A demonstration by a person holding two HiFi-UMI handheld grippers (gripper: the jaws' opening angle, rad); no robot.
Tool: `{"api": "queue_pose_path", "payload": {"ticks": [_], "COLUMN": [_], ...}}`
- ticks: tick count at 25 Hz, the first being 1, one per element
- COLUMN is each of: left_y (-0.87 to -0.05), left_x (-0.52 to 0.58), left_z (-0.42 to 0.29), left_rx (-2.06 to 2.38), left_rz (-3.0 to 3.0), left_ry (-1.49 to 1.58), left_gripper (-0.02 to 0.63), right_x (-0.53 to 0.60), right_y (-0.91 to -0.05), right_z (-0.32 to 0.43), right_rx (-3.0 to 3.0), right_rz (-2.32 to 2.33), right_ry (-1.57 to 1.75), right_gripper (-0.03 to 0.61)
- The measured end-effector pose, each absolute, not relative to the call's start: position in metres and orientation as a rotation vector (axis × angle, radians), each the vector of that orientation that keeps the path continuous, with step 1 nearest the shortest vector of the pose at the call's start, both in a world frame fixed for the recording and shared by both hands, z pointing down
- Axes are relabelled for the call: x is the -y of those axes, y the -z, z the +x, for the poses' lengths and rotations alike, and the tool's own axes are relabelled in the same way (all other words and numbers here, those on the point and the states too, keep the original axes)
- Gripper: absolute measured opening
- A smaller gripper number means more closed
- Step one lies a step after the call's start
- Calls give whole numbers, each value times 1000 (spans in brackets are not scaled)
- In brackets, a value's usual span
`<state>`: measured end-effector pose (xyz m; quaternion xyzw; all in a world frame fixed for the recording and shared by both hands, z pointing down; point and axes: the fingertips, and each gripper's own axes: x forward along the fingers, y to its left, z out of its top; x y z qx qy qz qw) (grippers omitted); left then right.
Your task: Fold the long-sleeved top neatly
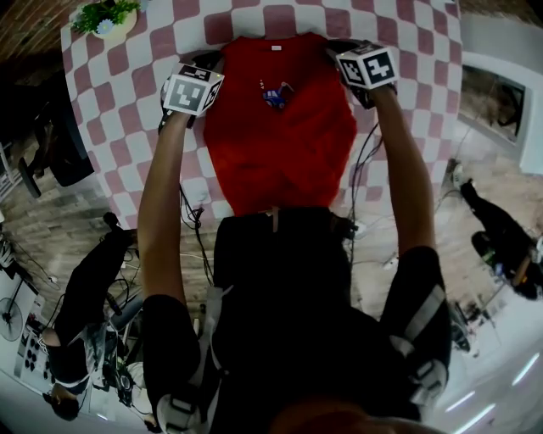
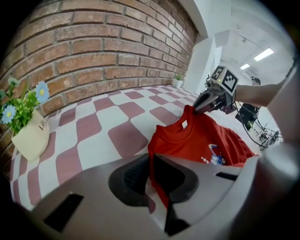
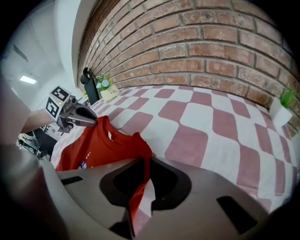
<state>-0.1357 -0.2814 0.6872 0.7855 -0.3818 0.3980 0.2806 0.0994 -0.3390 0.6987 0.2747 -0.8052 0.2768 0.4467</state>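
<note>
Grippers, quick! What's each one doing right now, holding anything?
Left gripper: closed on the red top, at one shoulder.
Right gripper: closed on the same red top, at the other shoulder.

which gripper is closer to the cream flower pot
Left. The left gripper holds the red top's shoulder nearest the cream flower pot; the right gripper holds the far shoulder.

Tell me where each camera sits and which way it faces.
Head view: on the person's head, looking steeply down at the red top on the checkered table; both forearms show.
Left gripper view: on the left gripper, along jaws shut on the top, toward the brick wall.
Right gripper view: on the right gripper, likewise; own jaws show.
Both gripper views show the opposite gripper.
</note>
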Motion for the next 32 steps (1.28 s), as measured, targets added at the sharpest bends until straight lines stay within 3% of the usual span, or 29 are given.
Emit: {"api": "queue_pose_path", "payload": {"ticks": [16, 32], "left_y": [-608, -522], "left_x": [340, 217], "left_z": [-142, -120], "left_rx": [1249, 1263], "left_rz": [2338, 2606], "left_ry": [-1034, -877], "left_gripper": [32, 32], "right_x": [391, 250], "right_y": [-603, -514], "right_z": [89, 114], "right_rx": [2152, 2245], "right_rz": [875, 1092], "right_ry": [-455, -276], "right_gripper": [38, 35]}}
